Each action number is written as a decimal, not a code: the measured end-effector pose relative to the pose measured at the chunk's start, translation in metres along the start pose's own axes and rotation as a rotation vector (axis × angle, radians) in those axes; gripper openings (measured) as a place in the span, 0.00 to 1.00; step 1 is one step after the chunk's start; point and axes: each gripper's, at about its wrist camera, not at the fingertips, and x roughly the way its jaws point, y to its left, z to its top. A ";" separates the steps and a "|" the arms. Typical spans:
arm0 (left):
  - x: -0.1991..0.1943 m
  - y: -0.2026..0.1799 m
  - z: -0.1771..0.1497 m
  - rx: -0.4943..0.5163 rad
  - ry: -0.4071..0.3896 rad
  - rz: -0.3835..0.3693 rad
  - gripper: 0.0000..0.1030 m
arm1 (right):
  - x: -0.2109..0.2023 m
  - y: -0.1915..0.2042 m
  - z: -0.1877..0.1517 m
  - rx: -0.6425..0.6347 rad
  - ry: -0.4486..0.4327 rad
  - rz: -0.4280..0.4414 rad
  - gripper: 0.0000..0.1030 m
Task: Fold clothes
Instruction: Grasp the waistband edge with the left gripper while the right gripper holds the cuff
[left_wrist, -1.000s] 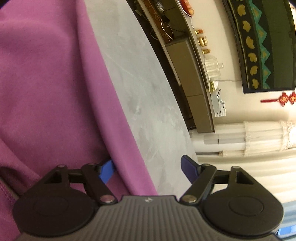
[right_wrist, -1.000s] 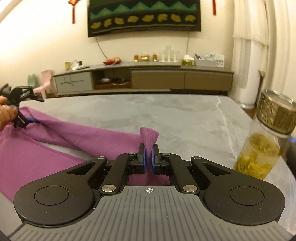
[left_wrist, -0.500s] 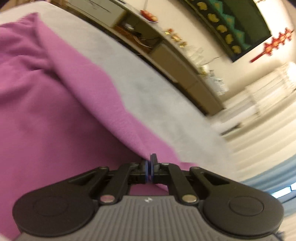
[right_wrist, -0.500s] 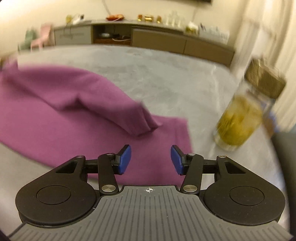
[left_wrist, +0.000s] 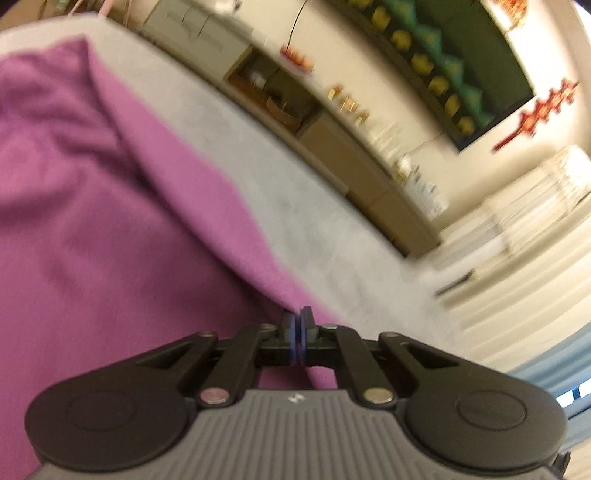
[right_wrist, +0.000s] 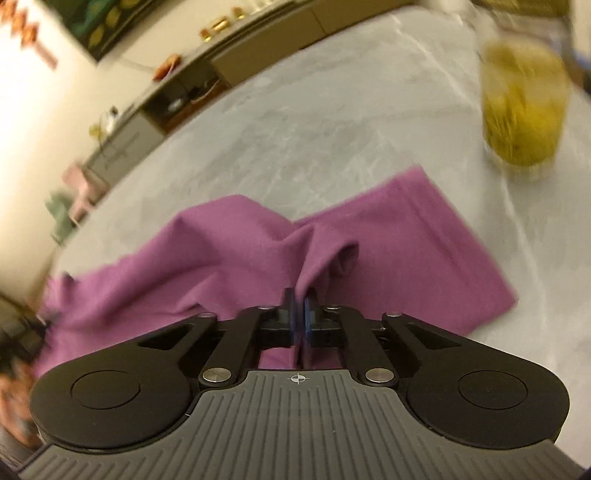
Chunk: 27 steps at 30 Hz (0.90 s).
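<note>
A second ago the left gripper stood wide over the edge of the purple garment; now its jaws are pinched together on that edge, the fold rising straight out of its tips, cloth spreading away ahead and to its left over the grey marble table; the right gripper, which held a peak of the garment a second ago and stood open above it half a second ago, is again clamped on a raised ridge of the fabric just ahead of its pads; a flat folded part lies ahead and to its right.

Both views are smeared by motion; the sideboard beyond the table and the small things on it cannot be made out; the garment runs off the left wrist view at left and bottom; at the left edge of the right wrist view a dark blurred shape and a hand are cut off.

A glass jar, ahead and to the right of the right gripper, well apart from the cloth, holds yellow-green contents; its top is cropped.
</note>
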 end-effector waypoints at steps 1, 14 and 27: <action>-0.015 -0.004 0.002 -0.003 -0.010 -0.039 0.02 | -0.016 0.007 0.006 -0.052 -0.069 -0.007 0.00; -0.036 -0.034 -0.053 0.211 0.077 0.054 0.02 | -0.025 -0.022 0.009 -0.232 -0.019 -0.167 0.00; -0.003 -0.016 -0.091 0.193 0.183 0.113 0.13 | -0.008 -0.041 -0.002 -0.264 0.018 -0.295 0.00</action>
